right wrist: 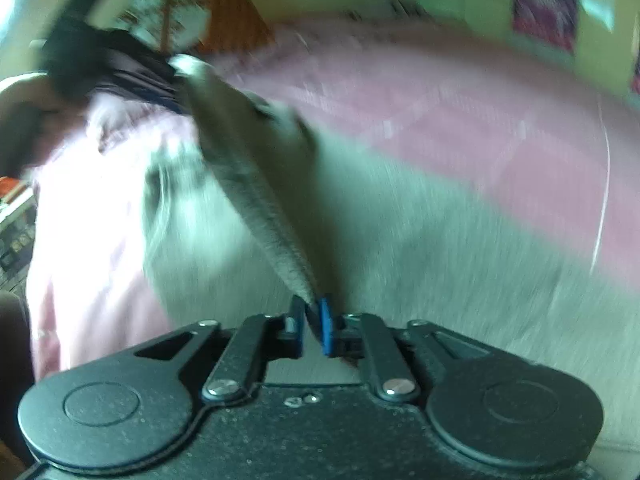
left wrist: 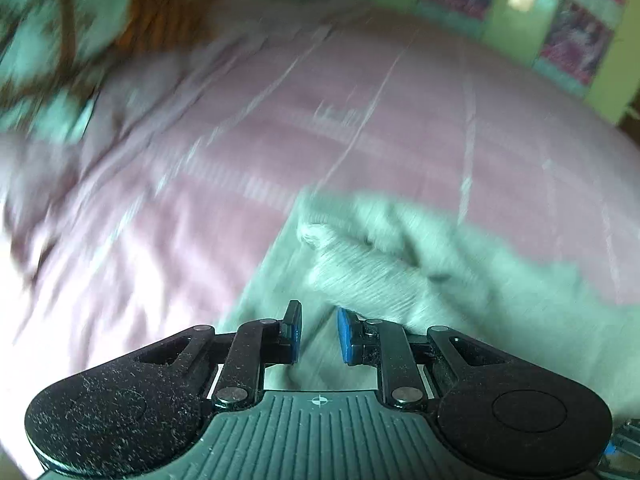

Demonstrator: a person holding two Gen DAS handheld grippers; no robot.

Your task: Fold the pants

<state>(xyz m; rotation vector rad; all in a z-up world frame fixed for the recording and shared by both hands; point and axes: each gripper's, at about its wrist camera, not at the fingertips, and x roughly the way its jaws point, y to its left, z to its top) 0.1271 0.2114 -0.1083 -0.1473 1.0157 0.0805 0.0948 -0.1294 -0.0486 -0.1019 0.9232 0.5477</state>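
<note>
Right gripper [right wrist: 310, 322] clamped on pale pants [right wrist: 256, 184] fold stretched ahead, left gripper [left wrist: 319, 334] jaws apart above pants, pink bedspread [left wrist: 360, 120] beyond.

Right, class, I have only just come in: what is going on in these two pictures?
A person with a gripper in each hand is folding pale grey pants on a bed with a pink cover. The right gripper is shut on a strip of the fabric, which stretches up and away toward the other gripper, seen blurred in the far left of the right wrist view. The left gripper has a gap between its blue pads, with cloth under it; no grip shows there. Both pictures are motion-blurred.
</note>
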